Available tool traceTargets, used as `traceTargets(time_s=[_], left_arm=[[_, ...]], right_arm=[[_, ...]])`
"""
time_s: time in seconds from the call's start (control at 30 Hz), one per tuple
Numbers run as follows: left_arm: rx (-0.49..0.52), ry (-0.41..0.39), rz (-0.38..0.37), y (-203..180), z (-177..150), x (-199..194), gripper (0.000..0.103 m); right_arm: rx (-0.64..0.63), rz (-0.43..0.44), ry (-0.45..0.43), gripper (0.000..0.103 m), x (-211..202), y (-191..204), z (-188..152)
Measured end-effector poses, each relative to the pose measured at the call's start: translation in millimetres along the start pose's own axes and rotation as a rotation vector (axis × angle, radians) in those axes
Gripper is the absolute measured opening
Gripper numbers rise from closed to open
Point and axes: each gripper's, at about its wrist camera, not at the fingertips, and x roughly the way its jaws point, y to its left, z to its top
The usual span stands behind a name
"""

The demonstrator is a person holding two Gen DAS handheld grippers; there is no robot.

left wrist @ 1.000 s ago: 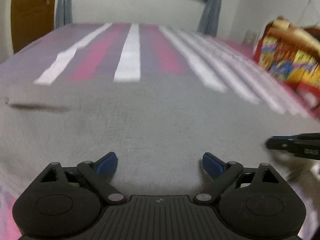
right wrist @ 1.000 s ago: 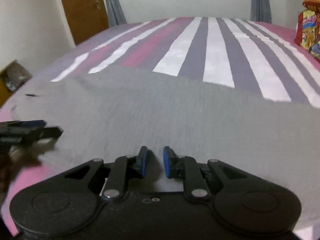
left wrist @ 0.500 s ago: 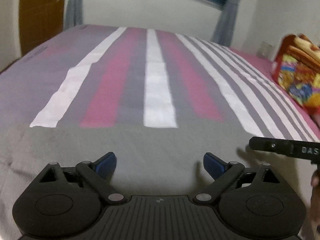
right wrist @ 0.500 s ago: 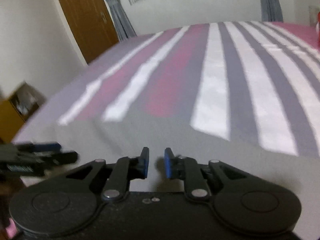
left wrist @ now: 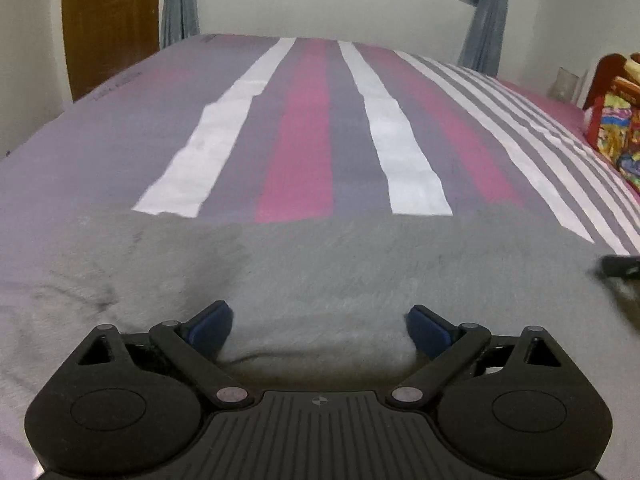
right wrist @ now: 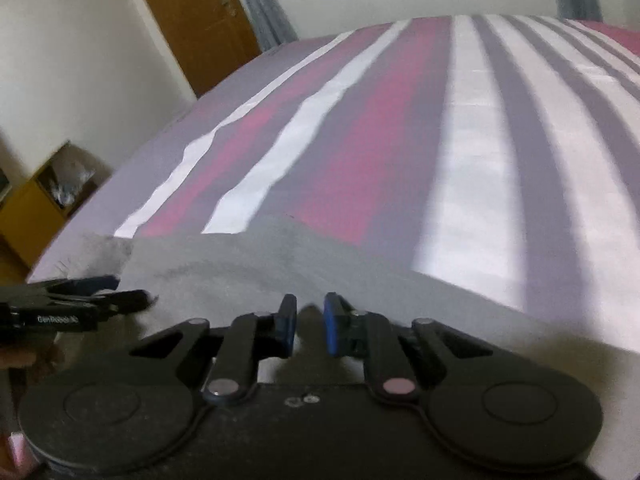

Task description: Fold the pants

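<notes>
Nearest the near edge of the bed, both claws sit low over the grey pants (left wrist: 320, 280), which lie spread across the bed's near part. The left claw (left wrist: 320, 330) is spread wide, its blue pads apart with bare grey cloth between them and nothing held. The right claw (right wrist: 310, 328) is drawn nearly closed, a narrow gap left between its pads; cloth bulges up right at that gap, but whether it is pinched there I cannot tell. A second ago the grey cloth reached much farther up the bed; now its far edge lies closer, with more of the striped bedsheet (left wrist: 312, 128) bare beyond it, and a raised hump shows ahead of the right claw. That suggests the cloth has been drawn or doubled toward the near edge, so a fold looks under way, not finished. Farther off stand a wooden door (left wrist: 108, 20), curtains and, by the bed's right edge, a bright patterned bundle (left wrist: 618, 136).
</notes>
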Motion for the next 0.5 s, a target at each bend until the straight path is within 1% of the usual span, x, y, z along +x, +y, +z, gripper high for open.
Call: traceTargets(time_s=[0.03, 0.1, 0.13, 0.17, 0.2, 0.23, 0.27, 0.33, 0.37, 0.4, 0.43, 0.47, 0.5], left_arm=[[0.007, 0.006, -0.003, 3, -4, -4, 0.095], [0.021, 0.009, 0.009, 7, -11, -8, 0.095], [0.019, 0.008, 0.005, 9, -15, -11, 0.095], [0.013, 0.017, 0.004, 10, -18, -13, 0.095], [0.001, 0.025, 0.005, 13, -23, -18, 0.095], [-0.010, 0.021, 0.000, 15, -28, -23, 0.095], [-0.014, 0.020, 0.000, 14, -31, -25, 0.095], [-0.008, 0.025, 0.019, 10, -34, -30, 0.095], [-0.015, 0.027, 0.032, 7, -34, -33, 0.095], [-0.029, 0.021, 0.030, 5, -34, -40, 0.095], [-0.047, 0.007, 0.009, 4, -36, -49, 0.095], [-0.066, -0.013, -0.013, 4, -40, -57, 0.095], [-0.076, -0.024, -0.018, 4, -45, -63, 0.095]], right_arm=[[-0.014, -0.035, -0.018, 0.024, -18, -16, -6], [0.036, -0.114, -0.038, 0.032, -55, -67, -19], [0.084, -0.150, -0.047, 0.033, -72, -96, -25], [0.192, -0.238, -0.066, 0.033, -95, -127, -37], [0.269, -0.276, -0.083, 0.028, -121, -160, -51], [0.330, -0.287, -0.107, 0.023, -145, -188, -64], [0.388, -0.319, -0.136, 0.021, -172, -216, -77], [0.461, -0.433, -0.172, 0.020, -212, -251, -94], [0.499, -0.474, -0.180, 0.018, -230, -265, -101], [0.529, -0.523, -0.175, 0.025, -243, -273, -107], [0.548, -0.569, -0.178, 0.025, -258, -278, -113], [0.558, -0.596, -0.210, 0.034, -275, -278, -119], [0.560, -0.595, -0.258, 0.035, -291, -274, -125]])
